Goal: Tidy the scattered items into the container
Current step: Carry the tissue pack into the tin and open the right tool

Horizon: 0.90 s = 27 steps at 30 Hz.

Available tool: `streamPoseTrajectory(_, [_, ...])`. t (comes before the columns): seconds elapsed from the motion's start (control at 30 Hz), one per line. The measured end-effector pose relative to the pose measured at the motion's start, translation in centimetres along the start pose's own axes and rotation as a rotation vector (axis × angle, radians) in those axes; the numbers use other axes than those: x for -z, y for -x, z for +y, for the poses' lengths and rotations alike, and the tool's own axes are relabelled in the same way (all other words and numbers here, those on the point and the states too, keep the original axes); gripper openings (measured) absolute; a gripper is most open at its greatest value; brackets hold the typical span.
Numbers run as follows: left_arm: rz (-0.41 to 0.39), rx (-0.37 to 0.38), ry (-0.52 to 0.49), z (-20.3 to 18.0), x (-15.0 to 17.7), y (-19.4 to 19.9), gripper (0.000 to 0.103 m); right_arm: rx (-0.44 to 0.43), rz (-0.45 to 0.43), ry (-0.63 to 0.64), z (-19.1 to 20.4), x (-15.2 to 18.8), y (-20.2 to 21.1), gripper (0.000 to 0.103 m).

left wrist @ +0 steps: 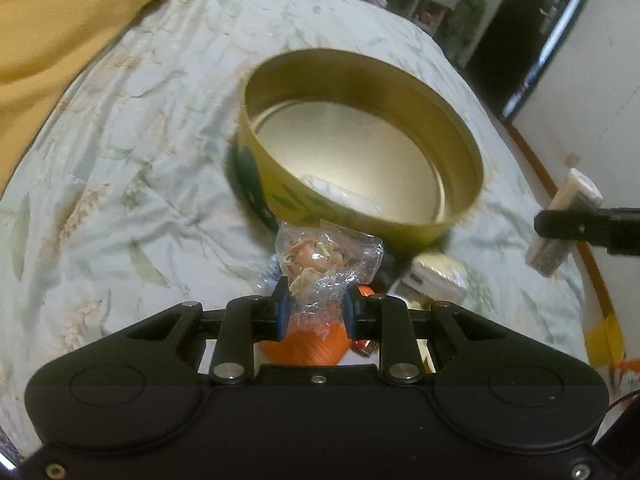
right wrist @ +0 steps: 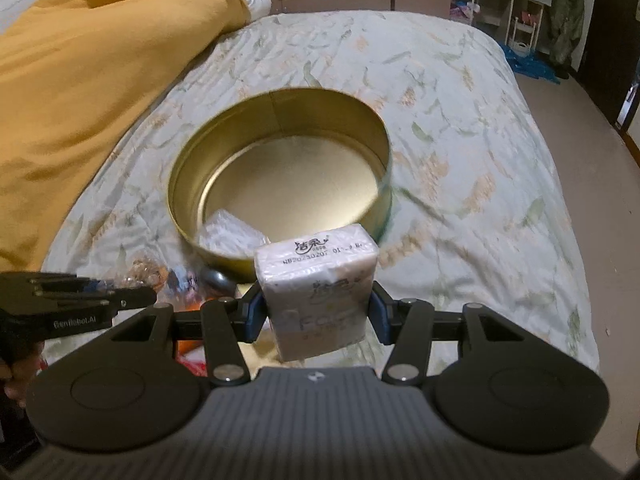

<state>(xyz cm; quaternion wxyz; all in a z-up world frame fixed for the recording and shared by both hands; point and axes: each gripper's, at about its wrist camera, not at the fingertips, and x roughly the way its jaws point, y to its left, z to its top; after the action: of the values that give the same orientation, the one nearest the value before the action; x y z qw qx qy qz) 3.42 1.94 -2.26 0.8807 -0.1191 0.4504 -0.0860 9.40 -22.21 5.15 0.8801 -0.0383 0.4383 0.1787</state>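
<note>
Our left claw [left wrist: 314, 310] squeezes a crinkly clear bag [left wrist: 326, 260] of bits. Our right claw [right wrist: 318, 312] squeezes a white tissue pack [right wrist: 318, 280]. Just past both sits the round gold tin [right wrist: 280, 168] on the bed [right wrist: 460, 140], one white packet [right wrist: 228, 232] inside.

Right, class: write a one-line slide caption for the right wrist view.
Right gripper holds a tissue pack just short of the open gold tin on the bed.

home bedroom, quilted bed [right wrist: 460, 128], cluttered shelves [right wrist: 508, 4]
</note>
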Motion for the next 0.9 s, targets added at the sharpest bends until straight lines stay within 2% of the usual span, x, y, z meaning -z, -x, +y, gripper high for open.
streamPoseTrajectory(0.1, [0.009, 0.005, 0.030, 0.6, -0.1, -0.2, 0.024, -0.012, -0.008, 0.001, 0.8, -1.8, -0.6, 0.055])
streamPoseTrajectory(0.47, [0.014, 0.019, -0.018, 0.4, -0.4, 0.1, 0.024, -0.032, -0.004, 0.004, 2.7, -7.0, -2.7, 0.056])
streamPoseTrajectory(0.67, [0.019, 0.026, -0.024, 0.5, -0.4, -0.1, 0.024, -0.013, 0.012, 0.022, 4.1, -8.5, -4.6, 0.056])
streamPoseTrajectory(0.73, [0.020, 0.028, -0.027, 0.6, -0.4, -0.1, 0.024, -0.004, 0.012, 0.013, 4.3, -8.8, -5.3, 0.060])
streamPoseTrajectory(0.8, [0.025, 0.027, -0.029, 0.6, -0.3, -0.3, 0.024, 0.010, 0.001, -0.005, 4.3, -9.0, -5.8, 0.075])
streamPoseTrajectory(0.9, [0.031, 0.026, -0.039, 0.5, -0.2, -0.4, 0.024, 0.017, -0.008, -0.036, 4.1, -9.2, -5.9, 0.085])
